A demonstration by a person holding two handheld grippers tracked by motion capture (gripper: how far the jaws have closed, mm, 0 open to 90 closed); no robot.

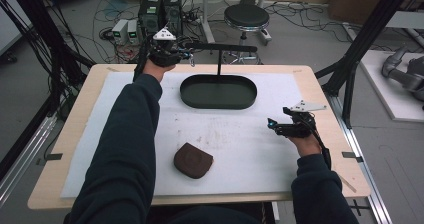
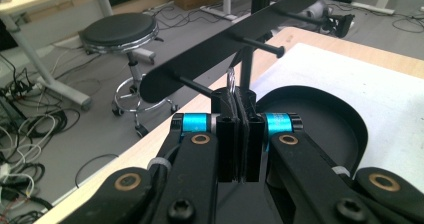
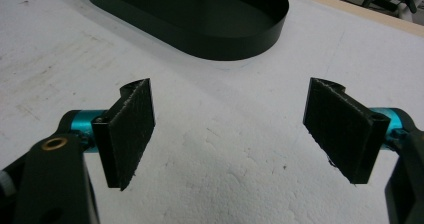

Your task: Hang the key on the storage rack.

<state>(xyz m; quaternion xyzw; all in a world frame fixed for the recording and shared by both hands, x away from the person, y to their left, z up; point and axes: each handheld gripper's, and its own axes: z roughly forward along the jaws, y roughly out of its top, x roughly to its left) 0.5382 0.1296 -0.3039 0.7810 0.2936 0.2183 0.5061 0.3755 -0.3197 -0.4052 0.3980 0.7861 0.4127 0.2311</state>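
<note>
Left gripper (image 2: 241,134) pinches a thin clear ring (image 2: 231,81); right gripper (image 3: 230,129) gapes wide.

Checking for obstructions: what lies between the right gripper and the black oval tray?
Nothing: in the right gripper view, bare white mat runs from the open right gripper to the black oval tray.

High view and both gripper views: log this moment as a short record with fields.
Surface: white mat on wooden table
Stand: black oval tray with post and pegged crossbar
Left gripper: shut on a thin clear ring, raised at the crossbar
Right gripper: open, empty, over the mat
Loose item: brown pouch near the front edge
</note>
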